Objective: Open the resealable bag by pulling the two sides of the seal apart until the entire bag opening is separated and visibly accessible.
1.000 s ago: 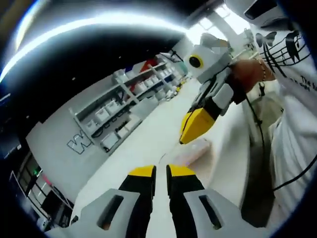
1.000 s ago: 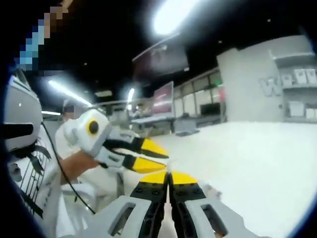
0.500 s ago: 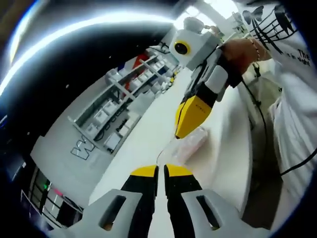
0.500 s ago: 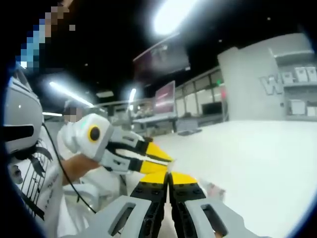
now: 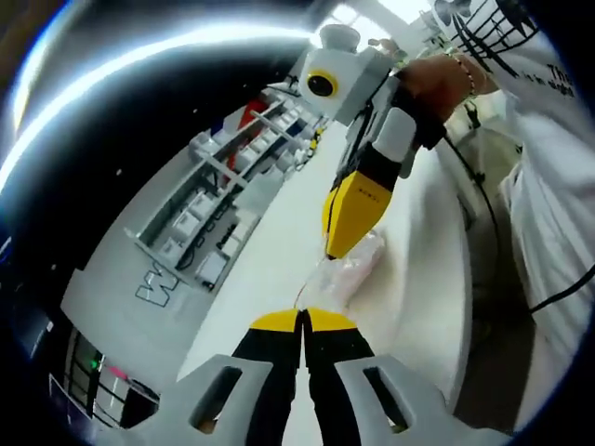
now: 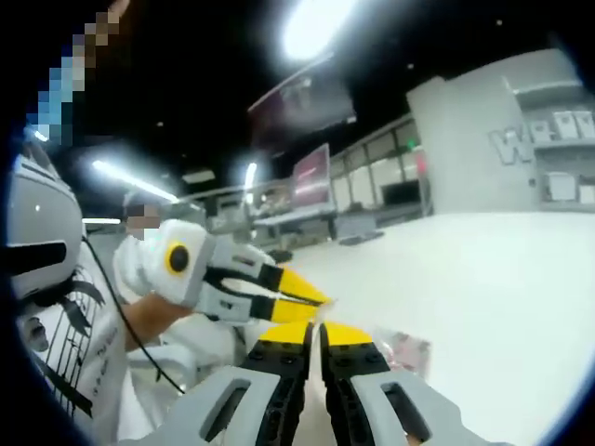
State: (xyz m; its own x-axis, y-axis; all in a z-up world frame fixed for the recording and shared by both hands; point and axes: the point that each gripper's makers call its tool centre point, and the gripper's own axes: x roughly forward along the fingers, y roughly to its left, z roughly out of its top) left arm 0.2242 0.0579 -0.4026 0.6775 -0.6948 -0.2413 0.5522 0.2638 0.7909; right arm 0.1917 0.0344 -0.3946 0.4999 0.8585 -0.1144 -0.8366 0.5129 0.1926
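The left tool (image 5: 304,321) is clenched, its yellow tips pressed together at the near edge of the resealable bag (image 5: 346,272), which lies on the white surface (image 5: 418,288). The right tool (image 6: 314,333) is likewise closed beside the bag (image 6: 406,350), though whether plastic is pinched cannot be told. Shelving (image 5: 209,209) is seen beyond the bag.

Resealable bag (image 5: 346,274) near end hidden behind left gripper (image 5: 304,321) tips, seal too blurred to read, right gripper (image 6: 314,332) covering most of the bag, shelf bins (image 5: 200,209) indistinct
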